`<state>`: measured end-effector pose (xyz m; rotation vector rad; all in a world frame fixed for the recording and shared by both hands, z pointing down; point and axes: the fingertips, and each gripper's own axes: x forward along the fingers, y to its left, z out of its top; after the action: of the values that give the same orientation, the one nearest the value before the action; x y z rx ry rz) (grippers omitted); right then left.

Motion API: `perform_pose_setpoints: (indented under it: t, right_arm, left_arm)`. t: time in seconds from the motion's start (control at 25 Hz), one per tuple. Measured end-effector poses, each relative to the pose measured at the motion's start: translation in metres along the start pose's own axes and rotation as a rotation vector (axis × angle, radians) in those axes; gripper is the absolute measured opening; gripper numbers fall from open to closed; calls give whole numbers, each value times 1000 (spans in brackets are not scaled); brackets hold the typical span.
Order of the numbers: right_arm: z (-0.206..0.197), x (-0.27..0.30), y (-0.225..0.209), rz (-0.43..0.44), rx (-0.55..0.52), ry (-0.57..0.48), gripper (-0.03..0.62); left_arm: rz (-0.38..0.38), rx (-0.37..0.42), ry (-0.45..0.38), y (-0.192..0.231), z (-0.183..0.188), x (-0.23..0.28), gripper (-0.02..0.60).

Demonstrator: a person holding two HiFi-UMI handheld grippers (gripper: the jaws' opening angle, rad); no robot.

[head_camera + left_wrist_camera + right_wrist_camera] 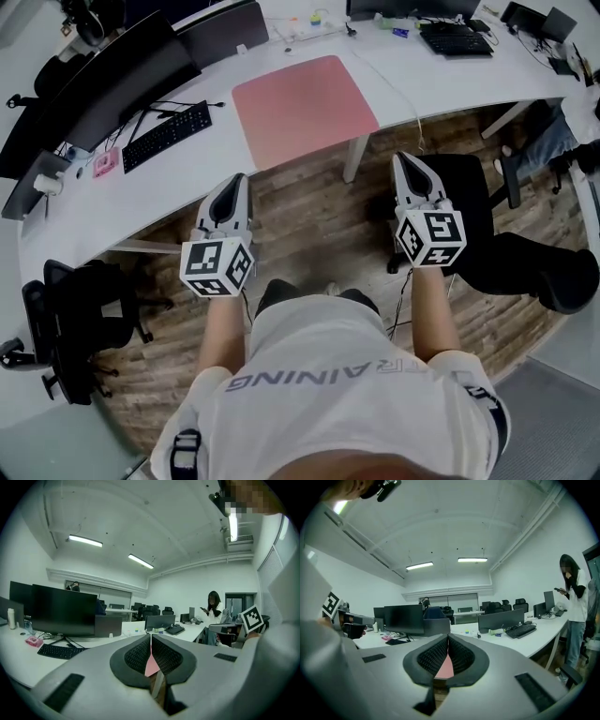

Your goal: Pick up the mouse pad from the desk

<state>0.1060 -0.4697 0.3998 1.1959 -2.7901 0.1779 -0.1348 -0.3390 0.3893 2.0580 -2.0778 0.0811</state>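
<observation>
A pink mouse pad lies flat on the white desk, near its front edge. Both grippers hover over the wooden floor short of the desk, pointing toward it. My left gripper is below the pad's near left corner, shut with nothing in it. My right gripper is to the right of the pad's near right corner, also shut and empty. In the left gripper view a sliver of the pad shows behind the closed jaws of that gripper. The right gripper view shows the pad the same way behind its gripper.
A black keyboard and dark monitors sit left of the pad; another keyboard lies at the back right. A white desk leg stands between the grippers. Office chairs flank me. A person stands at the right.
</observation>
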Motion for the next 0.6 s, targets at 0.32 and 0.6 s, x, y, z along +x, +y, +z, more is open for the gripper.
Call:
perform_pose_setpoints:
  t: [0.32, 0.6]
  right_arm:
    - [2, 58, -28, -18, -12, 10, 24]
    - [23, 128, -47, -59, -50, 36, 25]
  left_arm:
    - [-14, -6, 7, 24, 4, 68, 34]
    - [-50, -31, 16, 64, 18, 142, 34]
